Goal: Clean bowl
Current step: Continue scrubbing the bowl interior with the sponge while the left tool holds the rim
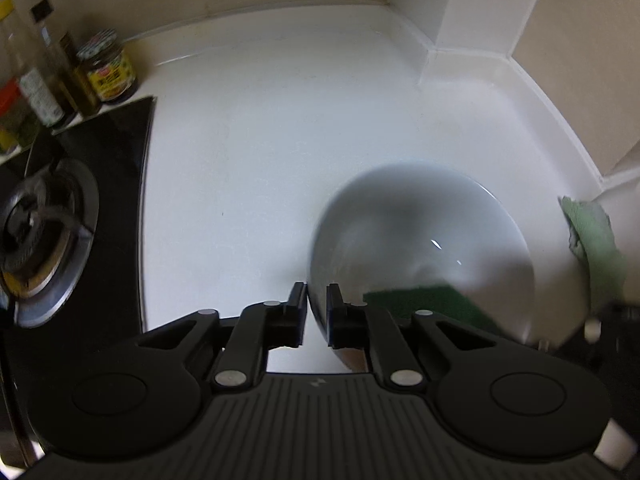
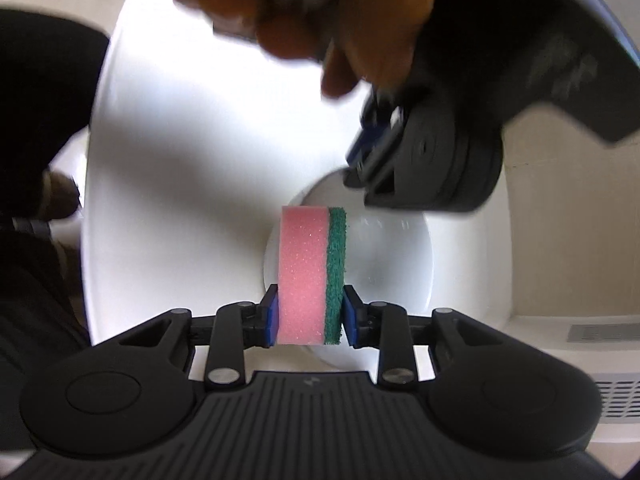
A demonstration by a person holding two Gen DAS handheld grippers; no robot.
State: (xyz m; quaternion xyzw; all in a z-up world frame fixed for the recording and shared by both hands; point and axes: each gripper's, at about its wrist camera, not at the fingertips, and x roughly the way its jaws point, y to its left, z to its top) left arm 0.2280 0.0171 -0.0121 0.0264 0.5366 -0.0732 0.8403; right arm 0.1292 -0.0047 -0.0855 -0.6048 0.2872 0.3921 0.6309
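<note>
the left hand-held gripper (image 1: pixel 317 312) is pinching the near rim of the white ceramic bowl (image 1: pixel 420 240), tilting it up over the white bench (image 1: pixel 248 128) beside the gas burner (image 1: pixel 40 232). the right hand-held gripper (image 2: pixel 309 316) is squeezing a pink-and-green sponge (image 2: pixel 312 276), its end sitting near the bowl's base. the glazed bowl is looking stiff, slippery and breakable, so that rim pinch is probably needing to be firm, while the soft sponge is yielding between the jaws.
</note>
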